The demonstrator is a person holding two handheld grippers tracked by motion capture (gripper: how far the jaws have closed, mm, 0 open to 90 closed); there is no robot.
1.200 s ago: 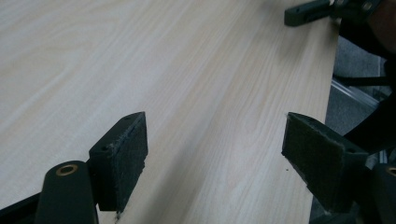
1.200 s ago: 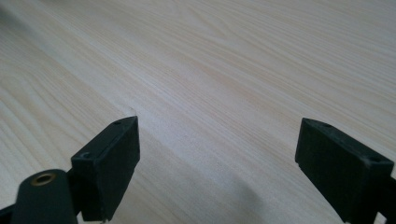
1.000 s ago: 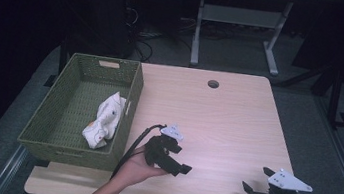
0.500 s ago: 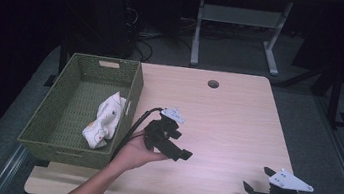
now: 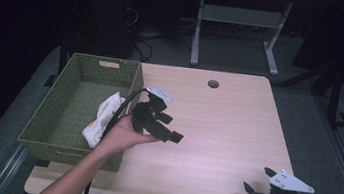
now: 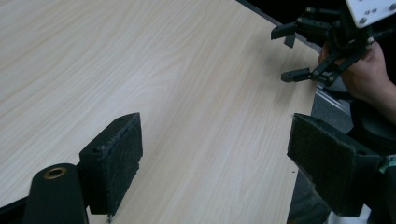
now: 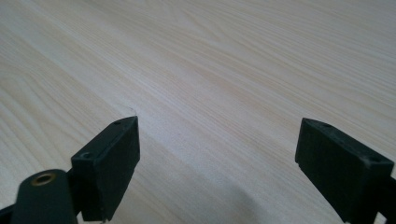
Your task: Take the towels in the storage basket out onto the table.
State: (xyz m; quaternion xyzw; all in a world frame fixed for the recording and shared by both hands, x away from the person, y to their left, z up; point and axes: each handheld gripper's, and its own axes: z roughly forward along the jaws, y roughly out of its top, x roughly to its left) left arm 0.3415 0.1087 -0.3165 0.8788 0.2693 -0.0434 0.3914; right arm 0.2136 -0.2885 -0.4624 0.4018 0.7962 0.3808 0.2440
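My left gripper is held above the wooden table, just right of a green woven basket. Its jaws stand open with nothing between them, and point toward the table's front right. In the left gripper view this left gripper looks across bare wood at my right gripper. The right gripper is low at the table's front right corner, open and empty. In the right gripper view its two pads stand wide apart over the wood. A crumpled white cloth lies inside the basket.
The basket takes up the table's left side. A round cable hole sits near the far edge. Beyond the table stands the metal frame of another desk on a dark floor with cables.
My left gripper has risen and moved away from the front edge, toward the basket's right wall. The right gripper has stayed in place.
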